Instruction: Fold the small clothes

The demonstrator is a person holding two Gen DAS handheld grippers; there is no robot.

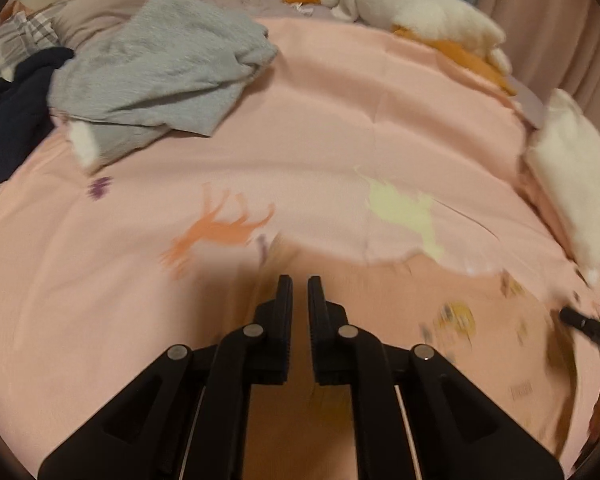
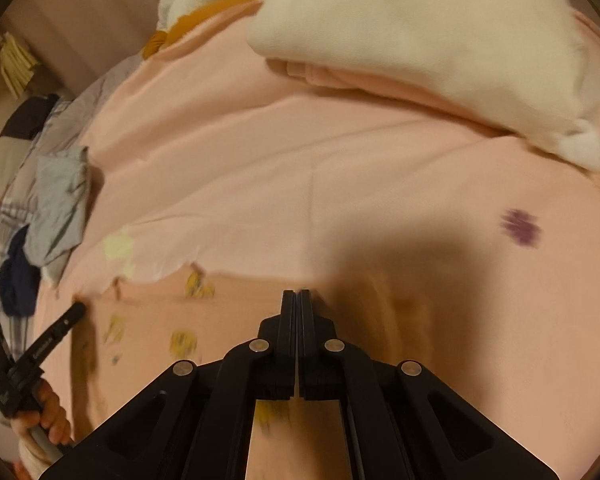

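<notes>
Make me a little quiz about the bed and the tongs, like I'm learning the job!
1. True or false: the right tongs are wide open.
2. Which colour is the crumpled cloth lying next to the dark navy cloth? A) red B) grey-blue C) green
3. Fill in: the horse shape printed on the pink sheet is ____.

Key: 1 false, they are shut, with nothing seen between them. 2 B. 3 orange.
</notes>
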